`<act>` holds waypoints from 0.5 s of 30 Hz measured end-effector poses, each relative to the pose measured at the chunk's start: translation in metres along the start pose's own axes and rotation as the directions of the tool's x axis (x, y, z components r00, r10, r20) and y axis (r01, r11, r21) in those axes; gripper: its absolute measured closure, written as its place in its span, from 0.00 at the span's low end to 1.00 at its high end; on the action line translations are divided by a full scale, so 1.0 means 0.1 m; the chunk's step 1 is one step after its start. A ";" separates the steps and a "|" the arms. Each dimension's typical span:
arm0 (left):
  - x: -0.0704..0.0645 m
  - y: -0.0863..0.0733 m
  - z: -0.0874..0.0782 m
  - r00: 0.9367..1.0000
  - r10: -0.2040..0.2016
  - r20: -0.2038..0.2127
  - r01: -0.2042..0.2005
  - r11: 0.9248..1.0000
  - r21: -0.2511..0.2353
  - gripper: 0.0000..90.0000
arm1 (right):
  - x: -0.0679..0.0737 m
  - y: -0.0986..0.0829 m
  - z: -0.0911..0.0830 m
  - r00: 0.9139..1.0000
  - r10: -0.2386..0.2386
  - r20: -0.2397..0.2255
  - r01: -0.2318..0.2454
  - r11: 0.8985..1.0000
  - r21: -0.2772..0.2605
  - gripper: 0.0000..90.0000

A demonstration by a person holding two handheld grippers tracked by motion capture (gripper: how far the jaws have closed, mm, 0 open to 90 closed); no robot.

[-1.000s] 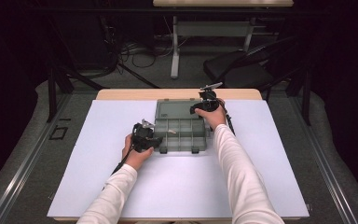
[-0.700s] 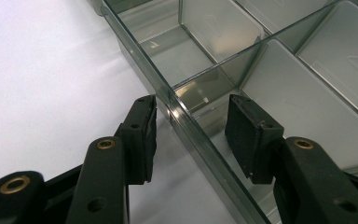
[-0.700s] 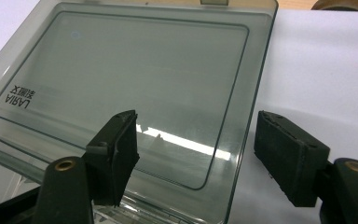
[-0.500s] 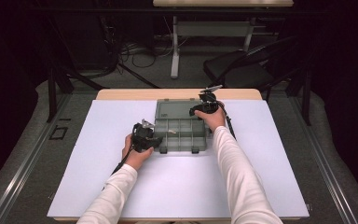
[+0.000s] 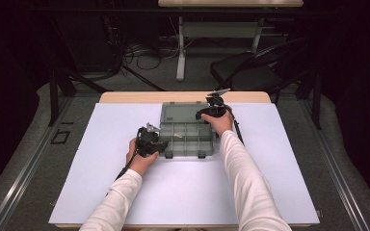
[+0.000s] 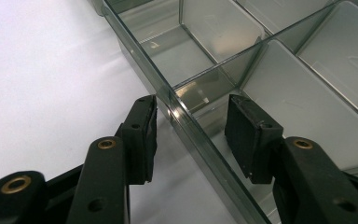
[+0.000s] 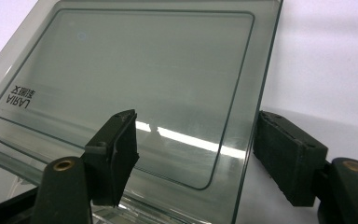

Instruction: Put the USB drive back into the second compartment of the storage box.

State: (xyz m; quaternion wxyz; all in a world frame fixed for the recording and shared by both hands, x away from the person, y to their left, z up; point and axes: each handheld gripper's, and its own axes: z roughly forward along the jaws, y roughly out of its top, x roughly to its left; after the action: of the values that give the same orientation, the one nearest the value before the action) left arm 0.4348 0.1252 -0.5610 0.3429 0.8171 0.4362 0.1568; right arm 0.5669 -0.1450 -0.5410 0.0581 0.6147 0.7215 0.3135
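The box (image 5: 187,138) lies open mid-table; thin, glossy plastic, probably light and slippery, best gripped by its rims. The left gripper (image 6: 191,135) straddles the box's near wall, jaws spread. The right gripper (image 7: 193,154) brackets the lid (image 7: 135,88) edge, jaws likewise apart.

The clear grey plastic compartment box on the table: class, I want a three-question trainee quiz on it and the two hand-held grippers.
1. True or false: the lid of the clear grey plastic compartment box is open.
2. The left hand-held gripper straddles: A) the box's side wall B) a screw C) the lid.
3. Fill in: the right hand-held gripper is open around the lid's ____.

Key: 1 true; 2 A; 3 edge.
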 end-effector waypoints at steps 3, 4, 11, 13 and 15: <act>0.00 0.00 0.00 1.000 0.000 0.000 0.000 1.000 0.000 0.59 | -0.01 0.00 0.01 1.000 0.009 -0.018 -0.009 1.000 -0.008 0.33; 0.00 0.00 0.00 1.000 -0.001 0.000 0.001 1.000 0.000 0.59 | -0.01 0.00 0.01 1.000 0.011 -0.016 -0.011 1.000 0.003 0.33; 0.00 0.00 0.00 1.000 -0.001 0.001 0.001 1.000 -0.001 0.59 | 0.00 0.00 0.01 1.000 0.011 -0.010 -0.011 1.000 0.003 0.33; 0.00 0.00 0.00 1.000 -0.001 0.001 0.001 1.000 -0.001 0.60 | 0.00 0.00 0.01 1.000 0.013 -0.009 -0.013 1.000 0.001 0.33; 0.00 0.00 0.00 1.000 -0.003 0.001 0.003 1.000 -0.002 0.60 | 0.00 0.00 0.00 1.000 0.014 -0.008 -0.014 1.000 0.001 0.33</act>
State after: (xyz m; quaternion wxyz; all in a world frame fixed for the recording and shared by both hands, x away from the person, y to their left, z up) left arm 0.4349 0.1255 -0.5611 0.3442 0.8162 0.4369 0.1563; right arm 0.5673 -0.1445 -0.5412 0.0526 0.6183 0.7177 0.3160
